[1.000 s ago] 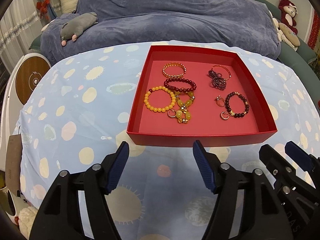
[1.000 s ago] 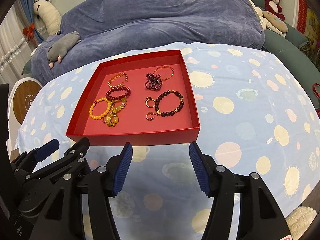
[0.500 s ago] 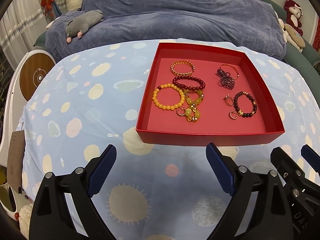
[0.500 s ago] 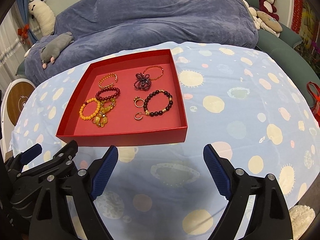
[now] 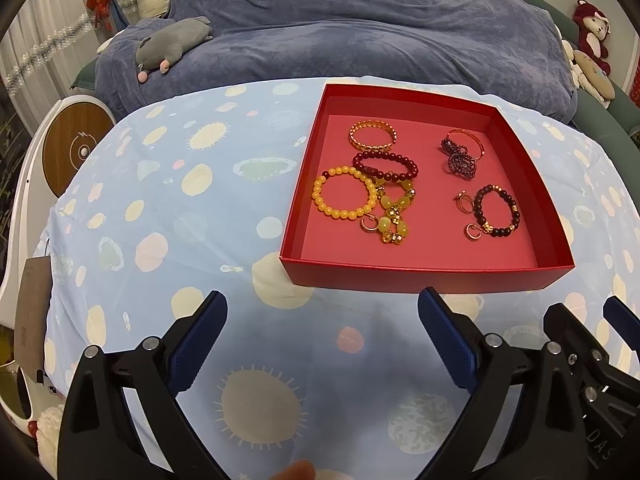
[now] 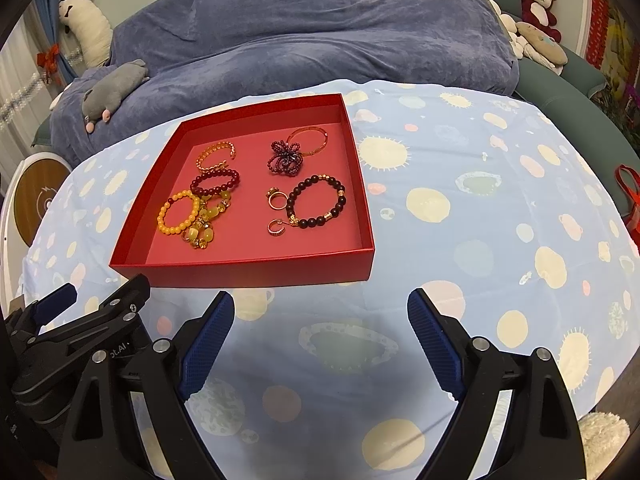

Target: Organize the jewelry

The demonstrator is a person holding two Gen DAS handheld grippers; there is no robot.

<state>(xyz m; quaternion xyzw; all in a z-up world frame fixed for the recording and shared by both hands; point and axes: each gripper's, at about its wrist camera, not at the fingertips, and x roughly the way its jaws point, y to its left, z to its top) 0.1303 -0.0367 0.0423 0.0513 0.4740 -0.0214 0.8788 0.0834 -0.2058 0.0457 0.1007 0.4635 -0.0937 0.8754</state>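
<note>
A shallow red tray point(image 5: 432, 278) point(image 6: 248, 270) sits on the spotted blue cloth. Inside lie a yellow bead bracelet point(image 5: 344, 198) point(image 6: 178, 212), a dark red bead bracelet point(image 5: 386, 166) point(image 6: 216, 182), a gold bangle point(image 5: 373, 136) point(image 6: 216, 156), a dark bead bracelet with gold charms point(image 5: 498, 212) point(image 6: 318, 202), a purple beaded flower piece point(image 5: 460, 160) point(image 6: 286, 160), yellow-green stones and small rings. My left gripper point(image 5: 322, 316) and my right gripper point(image 6: 320, 316) are both open and empty, side by side just in front of the tray's near wall.
The table point(image 5: 160, 208) has a round edge dropping off at left and right. A blue-covered sofa point(image 6: 320, 40) with plush toys stands behind. A white round device point(image 5: 76, 152) stands at the left.
Both grippers have opened wide and drawn back a little from the tray. The jewelry has not moved.
</note>
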